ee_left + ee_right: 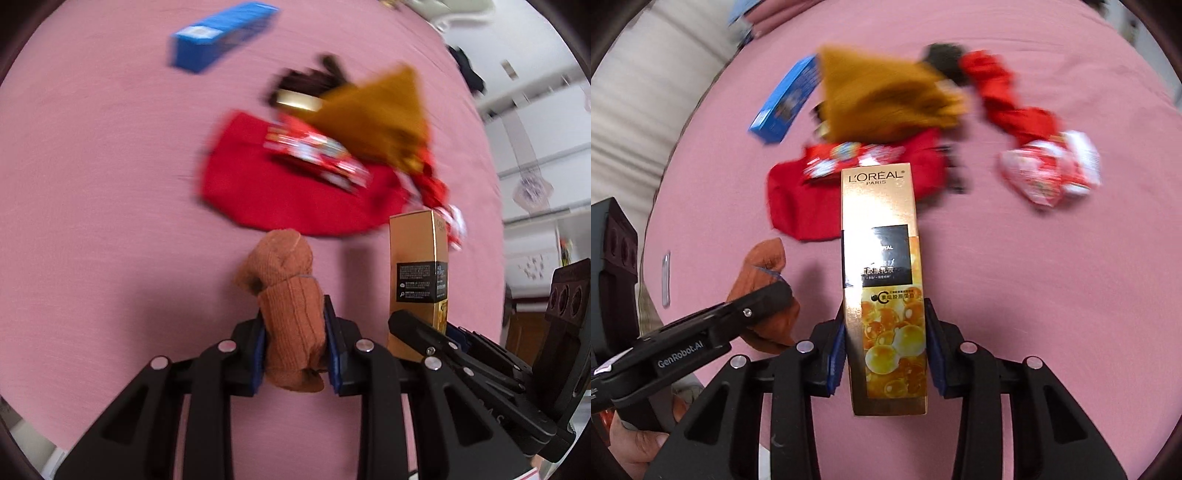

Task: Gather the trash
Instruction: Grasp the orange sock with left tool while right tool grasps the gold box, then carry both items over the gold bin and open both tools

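My left tongs [294, 347] are pinching a rust-brown knit sock [291, 306]; right tongs [884, 354] are clamped on the gold L'Oréal box [882, 280].

Each camera sits just behind its own tool and looks steeply down along the two fingers at a pink bed [92, 221]. The left view sees the right tool [454, 339] at its right edge; the right view sees the left tool [764, 299] at its left edge. Both take in the same heap farther off: a blue box [218, 33], red cloth [280, 195] and a mustard cloth [380, 122], blurred.
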Demonstrator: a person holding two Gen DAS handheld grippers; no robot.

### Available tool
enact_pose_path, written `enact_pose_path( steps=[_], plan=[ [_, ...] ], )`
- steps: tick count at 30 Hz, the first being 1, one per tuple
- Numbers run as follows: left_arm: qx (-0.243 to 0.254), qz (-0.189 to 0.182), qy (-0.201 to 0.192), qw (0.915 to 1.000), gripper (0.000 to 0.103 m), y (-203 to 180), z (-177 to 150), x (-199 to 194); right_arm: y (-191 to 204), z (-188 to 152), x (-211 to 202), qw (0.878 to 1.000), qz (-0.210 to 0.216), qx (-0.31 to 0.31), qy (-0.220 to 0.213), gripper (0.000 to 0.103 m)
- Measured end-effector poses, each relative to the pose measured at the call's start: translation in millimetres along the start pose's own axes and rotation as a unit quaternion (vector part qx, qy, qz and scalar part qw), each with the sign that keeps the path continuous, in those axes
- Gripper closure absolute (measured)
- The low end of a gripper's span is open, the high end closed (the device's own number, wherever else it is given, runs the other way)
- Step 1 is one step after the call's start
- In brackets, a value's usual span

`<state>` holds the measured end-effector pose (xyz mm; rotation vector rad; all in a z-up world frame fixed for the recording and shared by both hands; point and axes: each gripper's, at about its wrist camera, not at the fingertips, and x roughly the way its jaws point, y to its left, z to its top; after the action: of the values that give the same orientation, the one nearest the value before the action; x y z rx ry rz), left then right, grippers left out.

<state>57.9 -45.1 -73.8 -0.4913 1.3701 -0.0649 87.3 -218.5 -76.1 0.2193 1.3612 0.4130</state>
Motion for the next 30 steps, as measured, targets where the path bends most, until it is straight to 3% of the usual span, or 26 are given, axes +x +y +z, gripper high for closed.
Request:
enact_pose_path(
  steps=[5,12,19,22,28,30],
  plan=[
    [0.068,-0.019,0.022,0.9973,0.077,-89,-14,20,-69,-13,-49,0.998,-0.017,0.061,-0.026,0.067],
    [0.151,-0.039,0.052,0.9863,0.077,-217,-40,59,-180,-46,-109,0.987,-0.044,0.145,-0.059,0.067],
    [0.241,-0.064,0.085,0.9646,0.077,-352,-70,109,-308,-79,-166,0.963,-0.078,0.237,-0.099,0.067],
    [0.272,-0.075,0.1,0.9541,0.077,-405,-81,136,-368,-93,-191,0.947,-0.099,0.281,-0.12,0.067],
    [0.317,-0.121,0.141,0.9301,0.076,-507,-103,189,-468,-109,-220,0.916,-0.125,0.351,-0.151,0.067],
    [0.327,-0.141,0.148,0.9227,0.076,-542,-111,206,-484,-106,-221,0.91,-0.133,0.361,-0.155,0.067]
  ],
)
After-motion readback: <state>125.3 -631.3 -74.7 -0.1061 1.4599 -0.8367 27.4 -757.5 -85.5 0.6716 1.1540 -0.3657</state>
